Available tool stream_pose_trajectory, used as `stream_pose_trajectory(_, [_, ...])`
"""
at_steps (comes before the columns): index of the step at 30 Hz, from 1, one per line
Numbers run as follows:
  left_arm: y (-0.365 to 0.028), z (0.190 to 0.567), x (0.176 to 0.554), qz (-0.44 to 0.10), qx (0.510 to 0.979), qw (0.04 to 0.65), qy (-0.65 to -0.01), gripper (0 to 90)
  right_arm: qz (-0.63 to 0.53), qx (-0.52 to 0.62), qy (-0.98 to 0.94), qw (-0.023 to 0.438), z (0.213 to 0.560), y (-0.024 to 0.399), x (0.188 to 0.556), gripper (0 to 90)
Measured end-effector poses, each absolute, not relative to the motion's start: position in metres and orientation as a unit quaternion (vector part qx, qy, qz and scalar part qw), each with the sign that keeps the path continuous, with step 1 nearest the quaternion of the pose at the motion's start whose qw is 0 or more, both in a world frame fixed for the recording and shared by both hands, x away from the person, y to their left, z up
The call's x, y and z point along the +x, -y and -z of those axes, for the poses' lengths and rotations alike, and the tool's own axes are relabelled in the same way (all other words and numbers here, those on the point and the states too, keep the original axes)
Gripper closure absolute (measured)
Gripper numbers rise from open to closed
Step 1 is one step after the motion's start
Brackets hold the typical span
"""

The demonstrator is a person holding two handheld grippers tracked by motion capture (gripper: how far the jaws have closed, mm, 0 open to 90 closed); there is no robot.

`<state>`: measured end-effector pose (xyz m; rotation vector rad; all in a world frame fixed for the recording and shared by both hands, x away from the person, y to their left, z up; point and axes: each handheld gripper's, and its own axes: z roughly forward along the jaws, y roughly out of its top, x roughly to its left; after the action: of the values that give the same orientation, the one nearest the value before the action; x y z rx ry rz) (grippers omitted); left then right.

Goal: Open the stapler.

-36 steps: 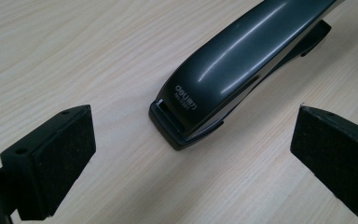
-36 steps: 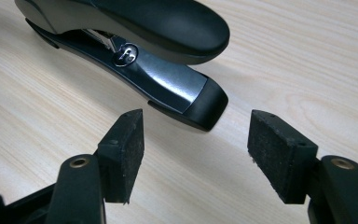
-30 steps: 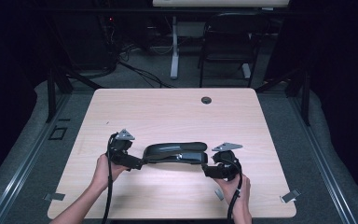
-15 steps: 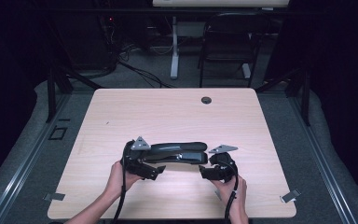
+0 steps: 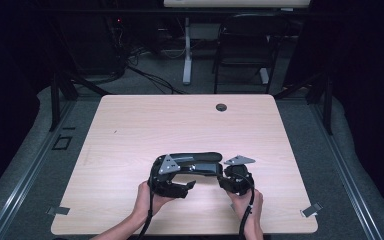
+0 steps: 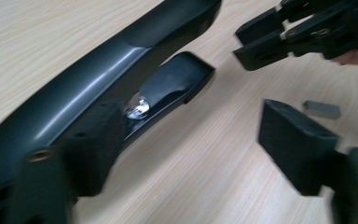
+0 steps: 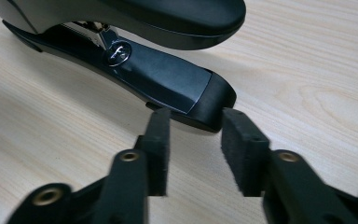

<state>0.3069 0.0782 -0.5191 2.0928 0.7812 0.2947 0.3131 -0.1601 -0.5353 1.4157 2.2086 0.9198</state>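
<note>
A large black stapler (image 5: 192,161) lies on its base on the wooden surface (image 5: 130,125), near your edge, between your two hands. Your left hand-held gripper (image 5: 180,187) sits beside the stapler's long body; its jaws have just been closing, yet they stand apart with one pad against the stapler's side and the other well clear, gripping nothing. Your right hand-held gripper (image 7: 196,154) faces the stapler's front end; its jaws have just been closing too, and the pads stand just short of the base tip, clasping nothing.
</note>
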Motion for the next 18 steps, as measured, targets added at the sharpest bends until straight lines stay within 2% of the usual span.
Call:
stream_pose_trajectory(3, [-0.069,0.526,0.309,-0.128,0.831,0.439,-0.317,46.4,-0.332,0.508,-0.773,0.186,0.539,0.155,0.315,72.4])
stream_pose_trajectory(8, [-0.057,0.540,0.319,-0.123,0.812,0.446,-0.357,74.1,-0.329,0.514,-0.767,0.198,0.549,0.141,0.319,83.2])
stream_pose_trajectory(9, [-0.054,0.542,0.320,-0.122,0.815,0.443,-0.354,74.1,-0.329,0.514,-0.767,0.198,0.549,0.141,0.319,83.2])
stream_pose_trajectory(15, [-0.044,0.550,0.323,-0.139,0.816,0.432,-0.357,89.6,-0.323,0.518,-0.766,0.203,0.552,0.134,0.321,89.9])
stream_pose_trajectory(18, [-0.042,0.550,0.326,-0.143,0.810,0.434,-0.367,90.0,-0.322,0.520,-0.764,0.205,0.555,0.133,0.325,90.0])
